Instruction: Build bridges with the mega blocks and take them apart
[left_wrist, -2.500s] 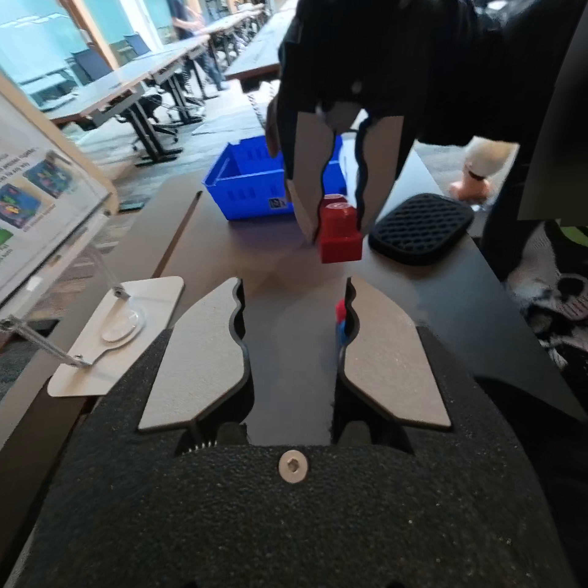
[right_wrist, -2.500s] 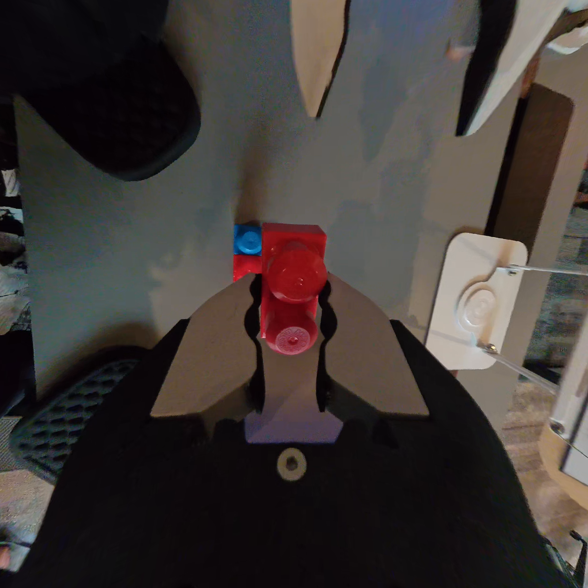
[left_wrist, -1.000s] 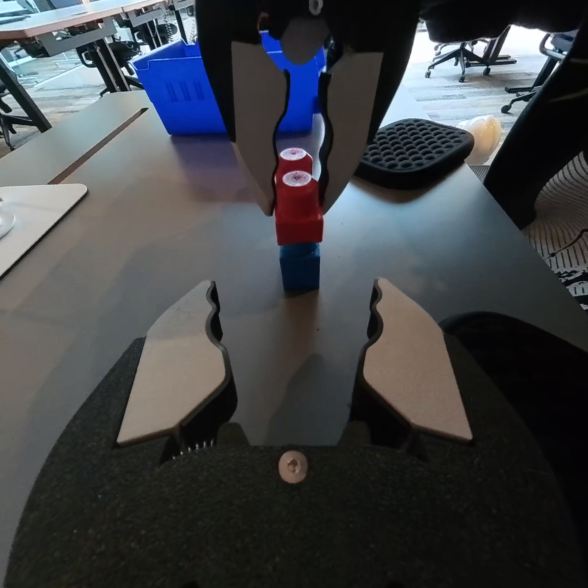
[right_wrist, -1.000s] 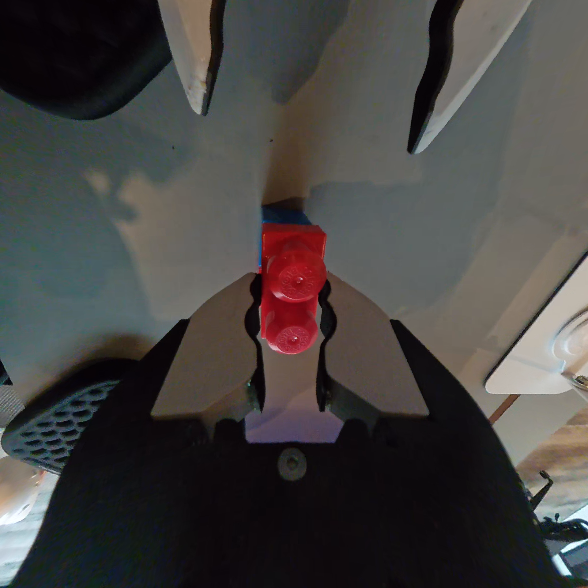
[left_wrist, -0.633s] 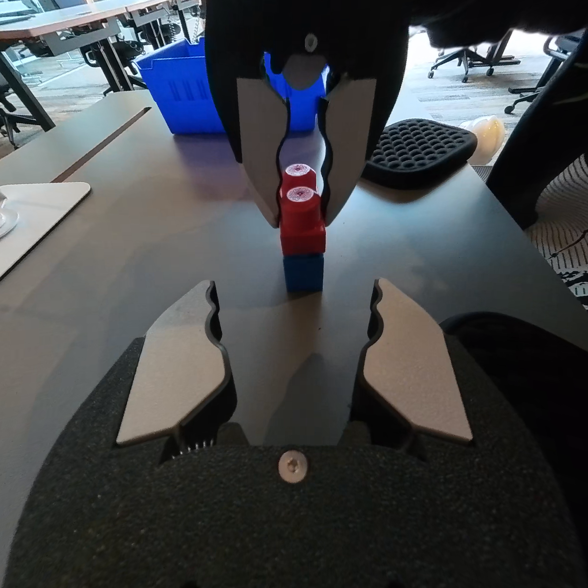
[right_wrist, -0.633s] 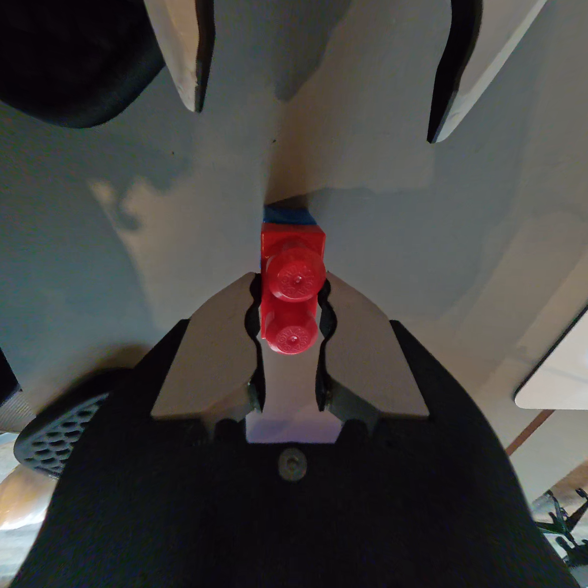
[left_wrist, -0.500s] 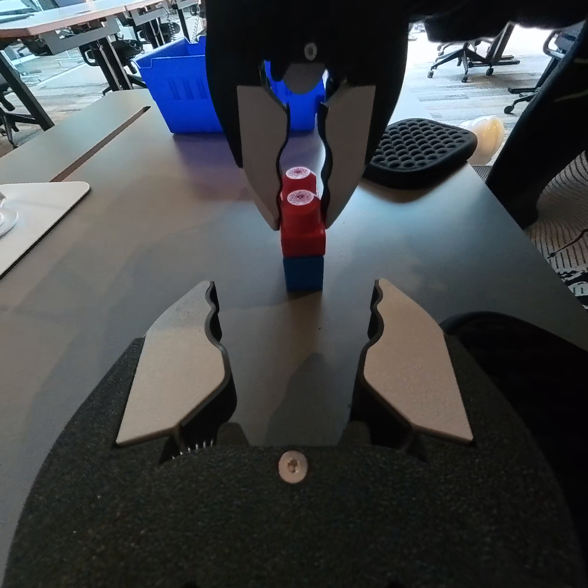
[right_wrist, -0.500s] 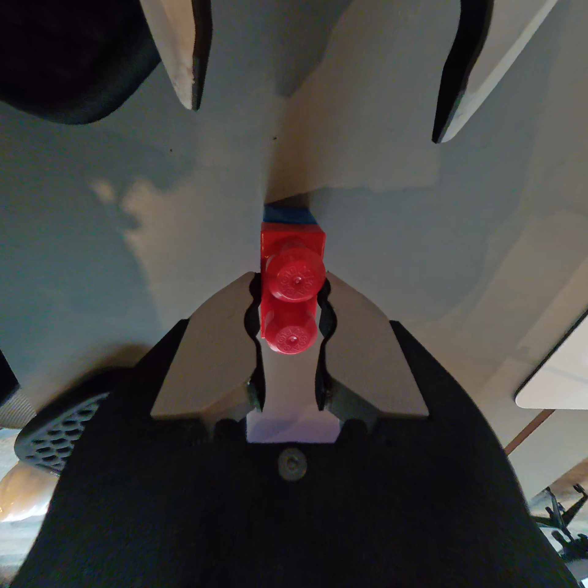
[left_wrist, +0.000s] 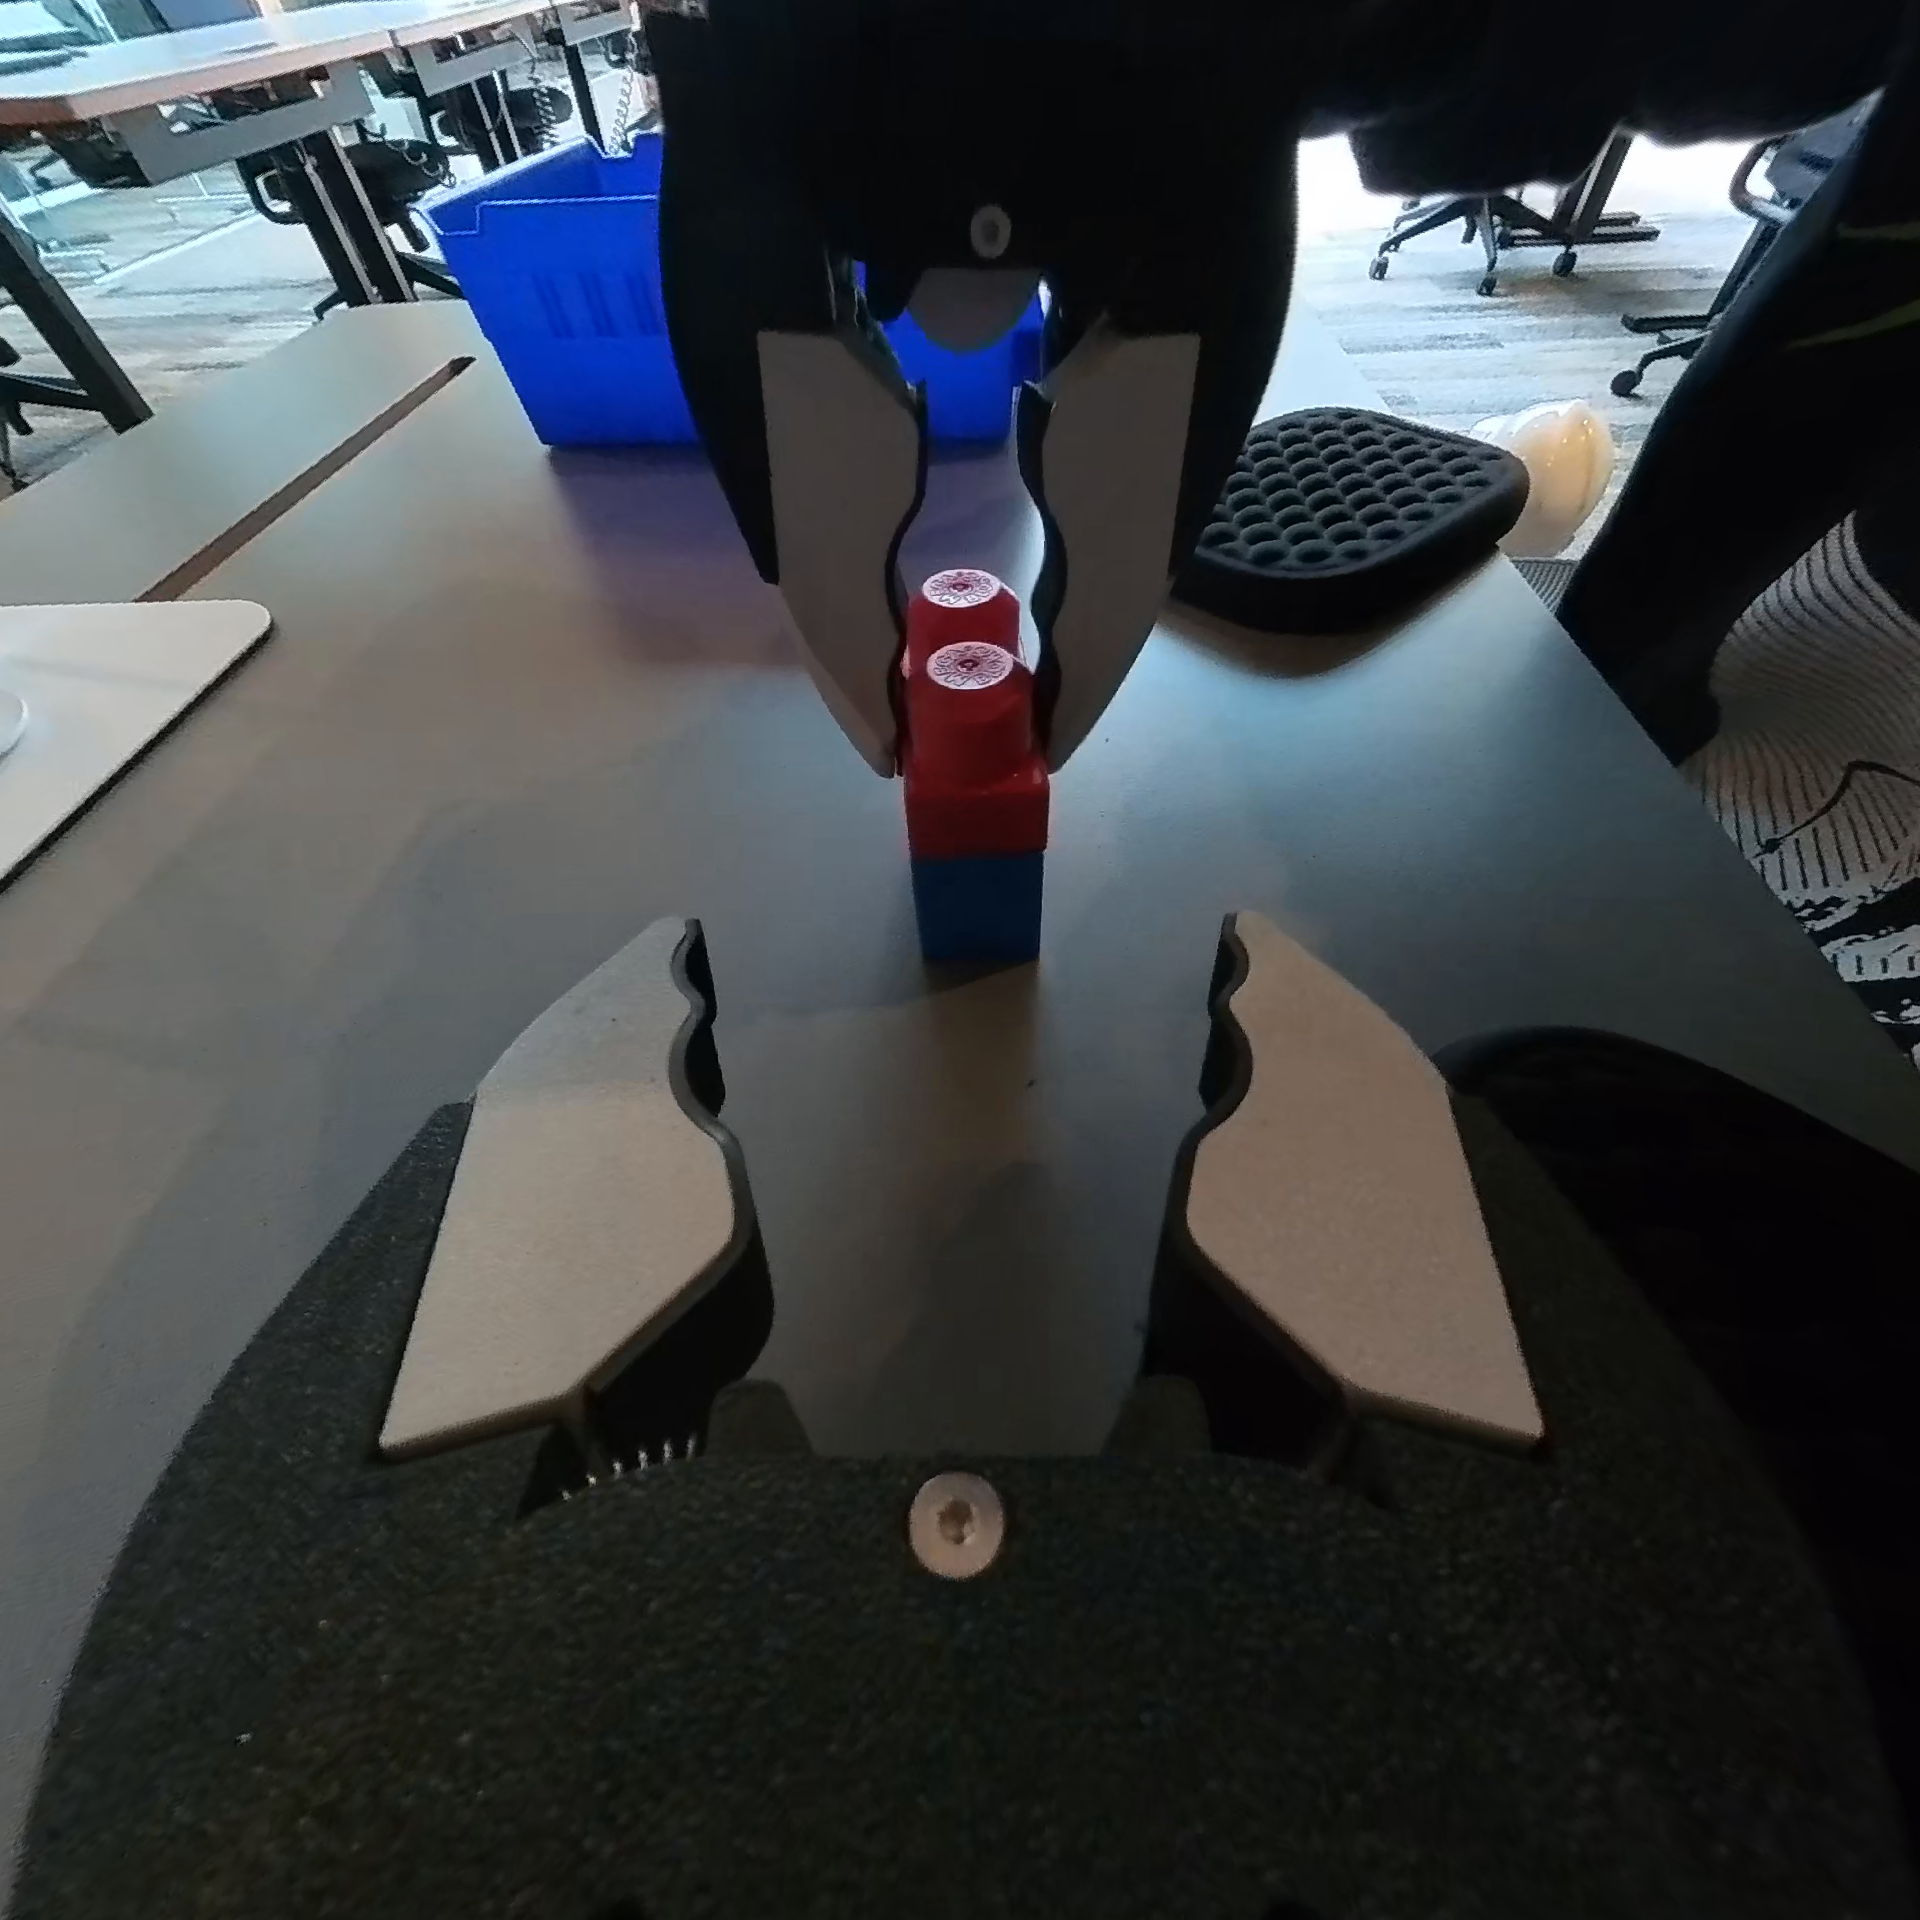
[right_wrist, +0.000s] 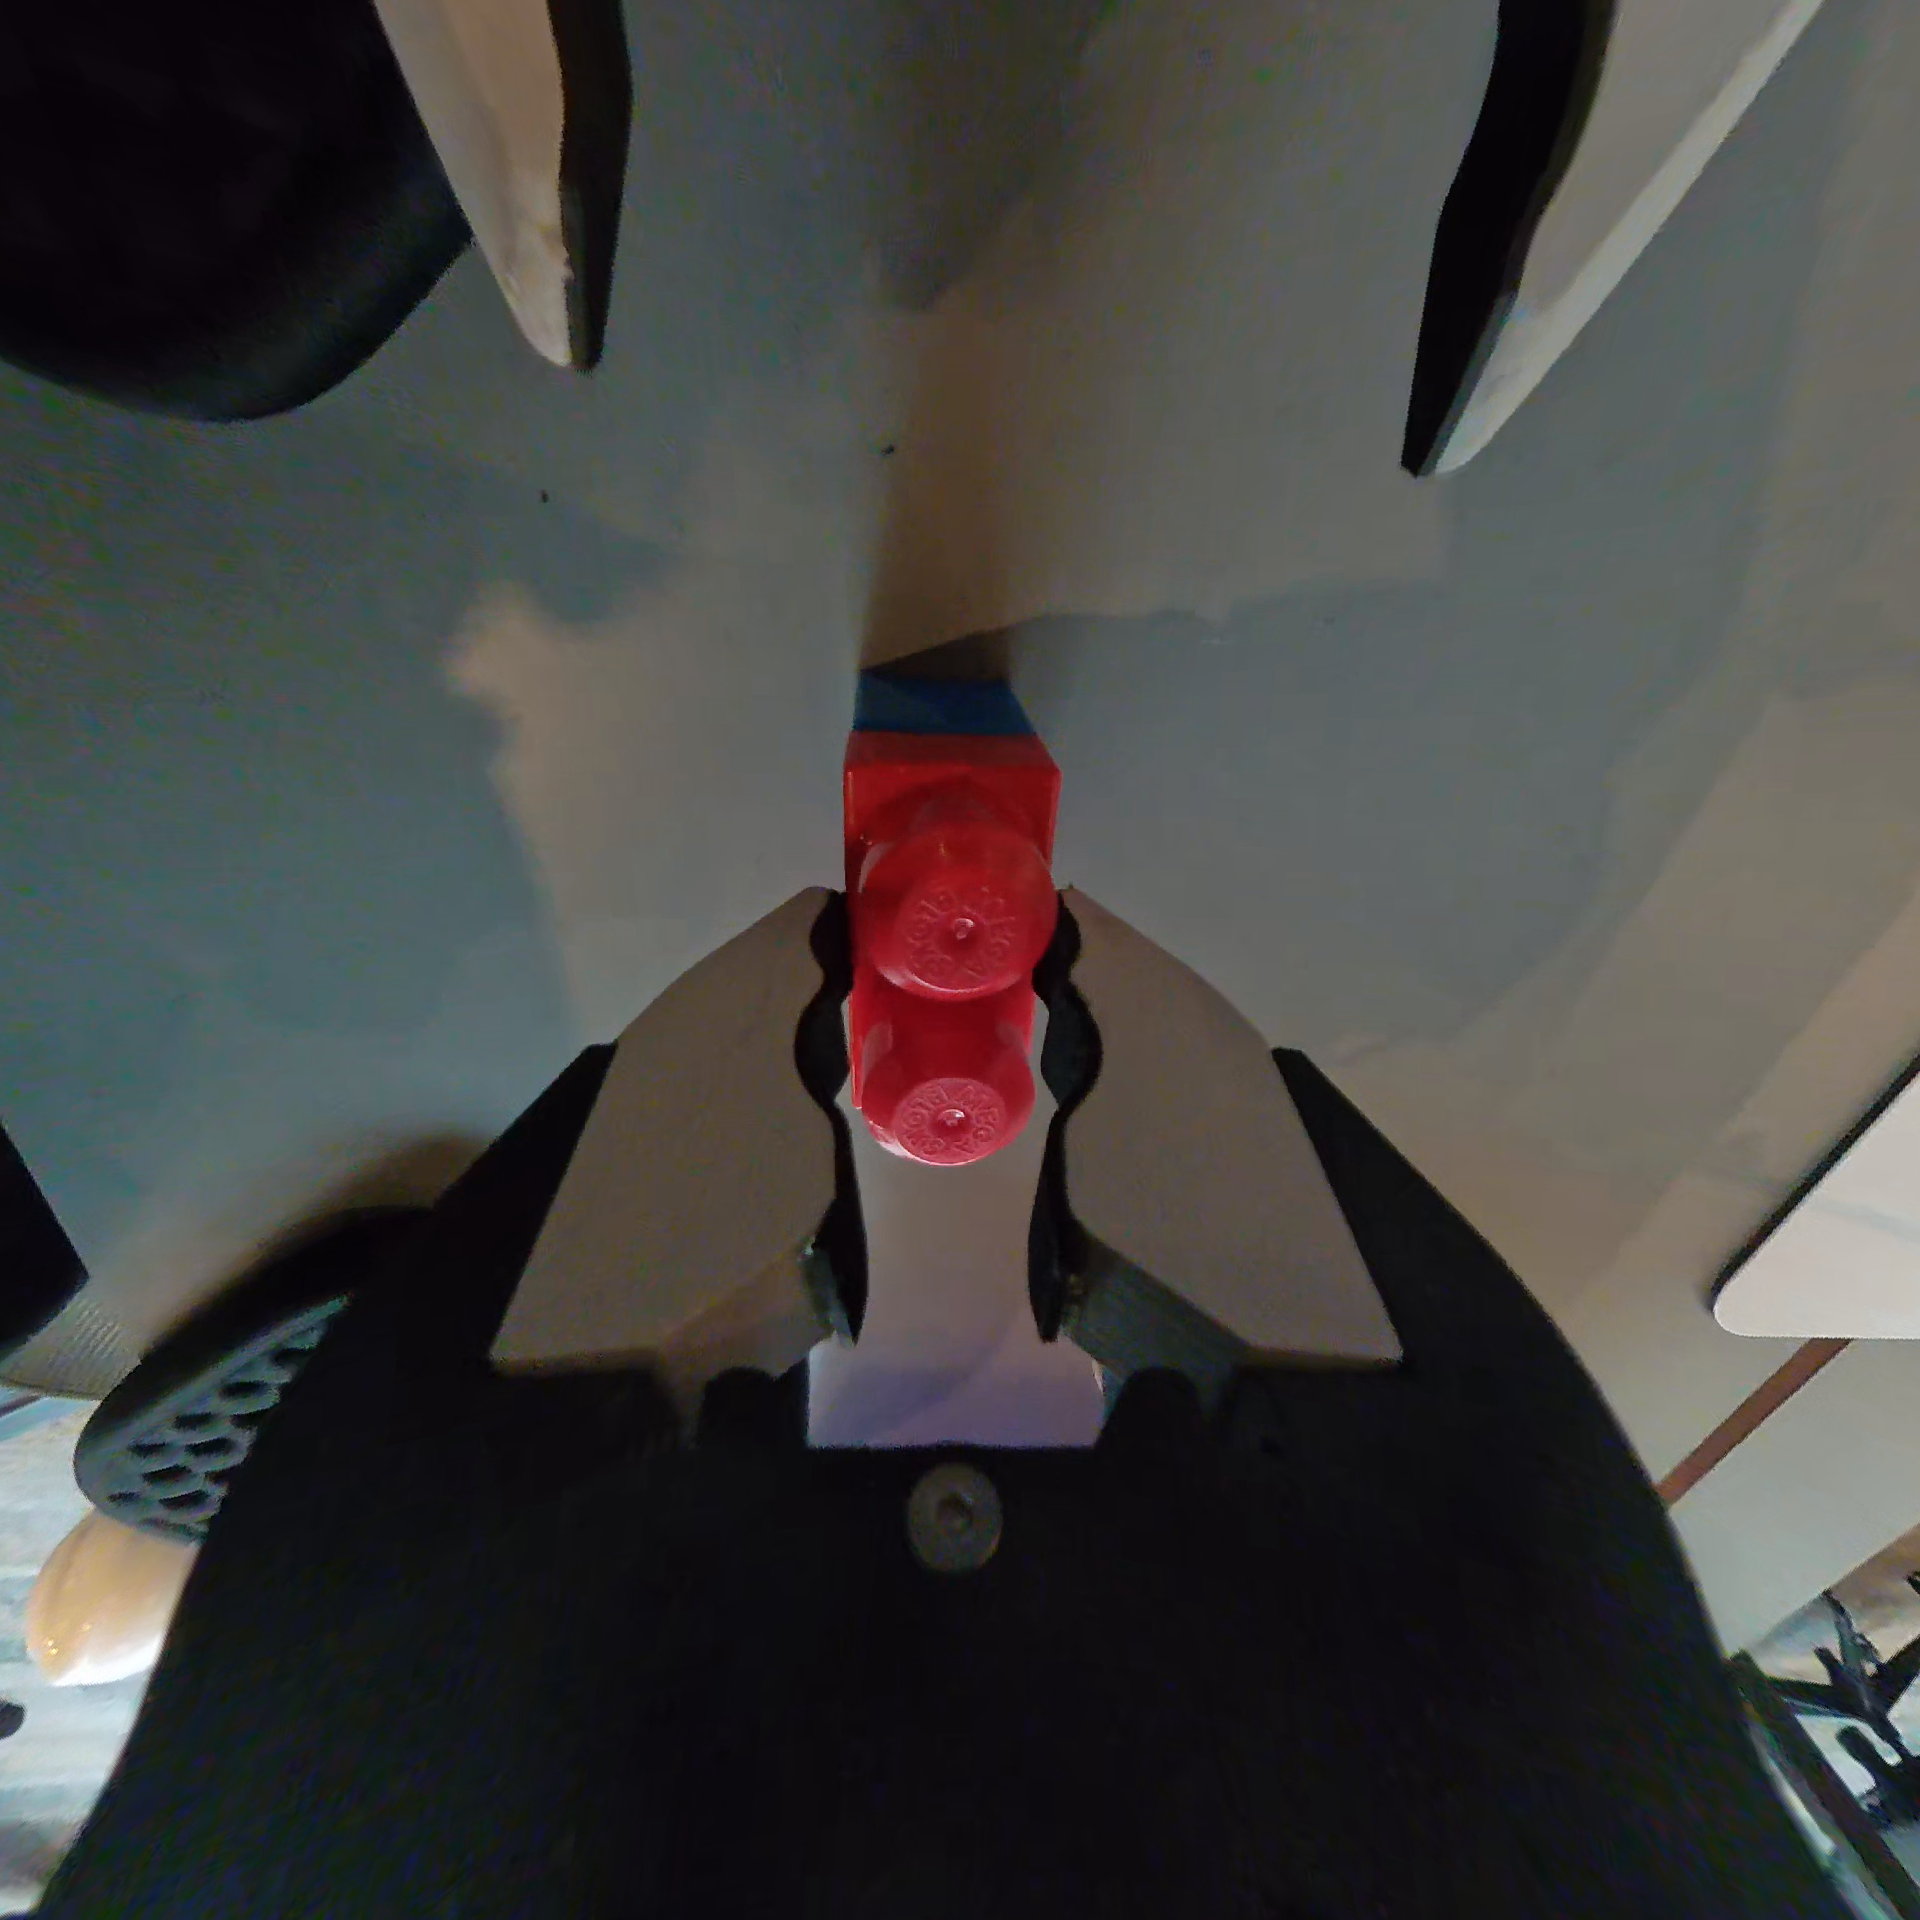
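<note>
A red two-stud mega block (left_wrist: 977, 800) sits on top of a blue block (left_wrist: 977, 904) on the dark table (left_wrist: 520, 831). My right gripper (left_wrist: 971, 764) comes down from above and is shut on the red block's studs. In the right wrist view the right gripper (right_wrist: 948, 899) holds the red block (right_wrist: 951, 810), and only an edge of the blue block (right_wrist: 940, 707) shows beneath it. My left gripper (left_wrist: 958, 935) is open and empty, low over the table just in front of the stack. It also shows in the right wrist view (right_wrist: 997, 416), open, beyond the blocks.
A blue bin (left_wrist: 582, 312) stands at the far side of the table. A black honeycomb pad (left_wrist: 1351, 509) lies at the far right. A white flat stand base (left_wrist: 104, 707) lies at the left edge. Office desks and chairs are beyond the table. There is about 7 cm between the tips of the two grippers.
My right gripper has lowered the red block onto the blue block, and the gap between them has closed. My left gripper has stayed open, facing the stack.
</note>
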